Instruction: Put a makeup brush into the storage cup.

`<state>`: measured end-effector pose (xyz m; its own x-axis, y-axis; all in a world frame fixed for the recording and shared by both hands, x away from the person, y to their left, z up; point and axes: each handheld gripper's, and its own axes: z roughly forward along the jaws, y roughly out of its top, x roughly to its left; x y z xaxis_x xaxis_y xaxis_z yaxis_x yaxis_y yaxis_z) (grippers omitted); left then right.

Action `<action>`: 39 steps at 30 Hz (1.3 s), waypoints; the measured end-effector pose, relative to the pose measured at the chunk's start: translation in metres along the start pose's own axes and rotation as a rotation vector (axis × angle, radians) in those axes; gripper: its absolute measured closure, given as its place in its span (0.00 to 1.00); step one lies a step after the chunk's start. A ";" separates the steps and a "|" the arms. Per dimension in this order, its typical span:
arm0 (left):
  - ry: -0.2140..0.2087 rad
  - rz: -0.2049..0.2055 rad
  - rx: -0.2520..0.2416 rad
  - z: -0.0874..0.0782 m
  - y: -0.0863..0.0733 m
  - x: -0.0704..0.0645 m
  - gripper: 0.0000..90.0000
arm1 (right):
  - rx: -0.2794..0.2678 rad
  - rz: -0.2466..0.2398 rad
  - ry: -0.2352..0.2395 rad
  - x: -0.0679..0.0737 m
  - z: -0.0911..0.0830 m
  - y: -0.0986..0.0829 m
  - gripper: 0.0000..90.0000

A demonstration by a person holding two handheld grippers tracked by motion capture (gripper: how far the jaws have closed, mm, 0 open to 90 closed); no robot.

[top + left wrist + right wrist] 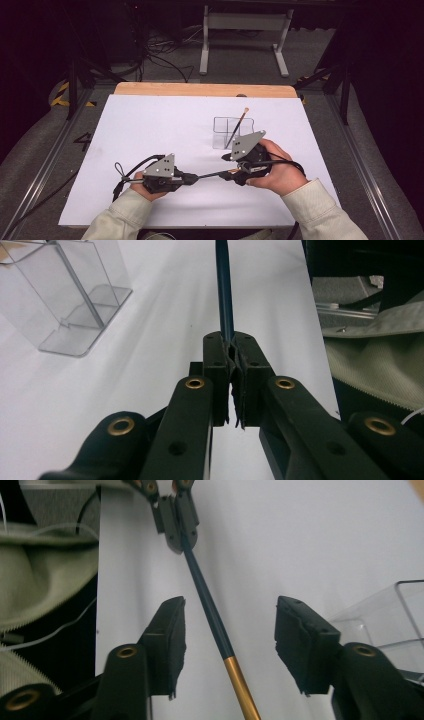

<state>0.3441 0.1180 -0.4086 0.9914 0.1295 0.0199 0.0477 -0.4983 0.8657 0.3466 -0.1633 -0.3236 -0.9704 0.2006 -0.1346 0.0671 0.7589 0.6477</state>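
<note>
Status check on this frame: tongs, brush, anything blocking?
Left tongs shut on the dark brush. Right tongs open, straddling its handle, not touching. Clear holder with another brush beyond; nothing blocking.

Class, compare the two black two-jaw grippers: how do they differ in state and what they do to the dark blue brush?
The left gripper is shut on the dark blue brush handle; the right gripper is open, jaws either side of it without touching. Left points right; right points left. Both are hand-held above the white table.

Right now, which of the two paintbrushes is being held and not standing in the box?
The dark blue paintbrush with a gold band: the left gripper clamps its handle. The other, brown-handled brush leans inside the clear plastic box.
</note>
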 end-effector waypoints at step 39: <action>-0.012 -0.014 -0.181 -0.014 -0.011 0.002 0.95 | -0.346 0.205 0.063 -0.014 -0.016 -0.050 0.66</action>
<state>0.3433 0.1363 -0.4112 0.9922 0.1247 0.0019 0.0402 -0.3339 0.9417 0.3535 -0.2140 -0.3427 -0.9582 0.2792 0.0627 0.1886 0.4515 0.8721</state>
